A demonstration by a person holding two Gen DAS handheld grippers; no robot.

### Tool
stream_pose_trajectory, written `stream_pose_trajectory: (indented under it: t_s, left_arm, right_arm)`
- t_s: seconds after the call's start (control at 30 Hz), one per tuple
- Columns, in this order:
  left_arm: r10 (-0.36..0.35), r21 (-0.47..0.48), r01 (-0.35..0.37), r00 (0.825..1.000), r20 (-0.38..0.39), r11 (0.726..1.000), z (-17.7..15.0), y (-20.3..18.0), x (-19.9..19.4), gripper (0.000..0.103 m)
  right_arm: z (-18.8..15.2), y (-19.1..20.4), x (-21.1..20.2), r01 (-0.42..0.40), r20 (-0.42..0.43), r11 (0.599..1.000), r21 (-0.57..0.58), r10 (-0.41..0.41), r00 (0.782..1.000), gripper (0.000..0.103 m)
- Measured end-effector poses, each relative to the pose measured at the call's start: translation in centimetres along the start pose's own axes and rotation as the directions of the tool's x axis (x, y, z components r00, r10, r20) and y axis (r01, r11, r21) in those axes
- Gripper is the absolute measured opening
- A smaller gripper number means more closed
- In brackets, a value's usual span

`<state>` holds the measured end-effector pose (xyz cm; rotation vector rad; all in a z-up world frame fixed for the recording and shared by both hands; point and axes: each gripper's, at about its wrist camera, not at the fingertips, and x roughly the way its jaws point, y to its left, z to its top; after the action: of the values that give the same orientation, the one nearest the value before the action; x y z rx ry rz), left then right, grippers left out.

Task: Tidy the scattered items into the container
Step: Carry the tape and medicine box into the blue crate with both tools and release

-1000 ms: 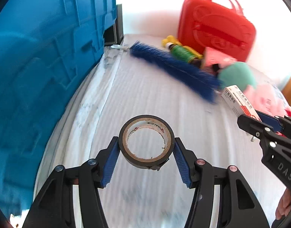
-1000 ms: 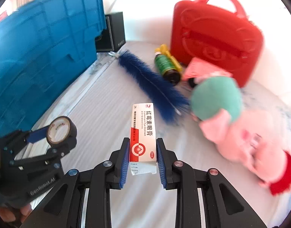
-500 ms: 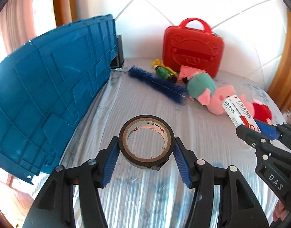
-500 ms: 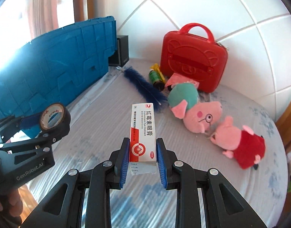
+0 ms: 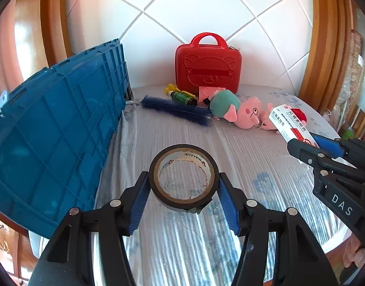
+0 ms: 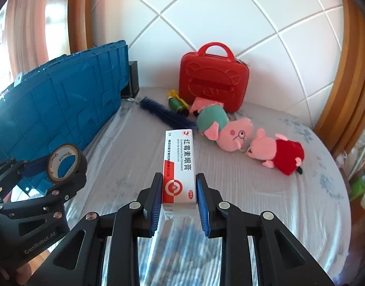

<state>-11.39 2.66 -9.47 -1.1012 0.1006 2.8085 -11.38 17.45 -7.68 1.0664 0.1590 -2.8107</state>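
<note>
Striped bedsheet (image 5: 173, 128), tiled wall behind. Blue crate (image 5: 51, 128) far left. My left gripper (image 5: 183, 191) clamps tape roll (image 5: 183, 174) by rim, could pop out. Right gripper (image 6: 179, 196) pinches ointment box (image 6: 180, 164); thin carton, might crush or swivel near crate wall.

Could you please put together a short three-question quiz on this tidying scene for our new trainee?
1. What does the left gripper hold?
2. True or false: the ointment box lies on the bedsheet.
3. Which item lies nearest the blue crate: (a) bottle brush, (b) red-dressed pig plush, (c) red case?

Key: 1. A roll of black tape. 2. False; the right gripper's jaws hold it. 3. (a).
</note>
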Motion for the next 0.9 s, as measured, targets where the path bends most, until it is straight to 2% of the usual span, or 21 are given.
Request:
stream_pose_trajectory:
  t_s: [0.23,0.63,0.9]
  left_arm:
    - [0.0,-0.025,0.001,0.999,0.037,1.0,0.3,1.5,-2.2,0.056]
    - [0.111,-0.077,-0.105,0.99,0.087,0.991,2.0,1.6,-3.9,0.056]
    - [0.167,-0.135,-0.146,0.972,0.164,0.98,4.3,6.3,-6.7,0.056]
  right_arm:
    - [0.7,2.0,-1.8,0.012,0.019,1.0,-0.016,-0.011,1.0,0.027]
    - [3.3,2.6,-2.1,-0.097,0.093,0.991,-0.091,0.105,0.99,0.027]
    - [6.8,6.6,-2.8,-0.157,0.143,0.975,-0.159,0.18,0.973,0.027]
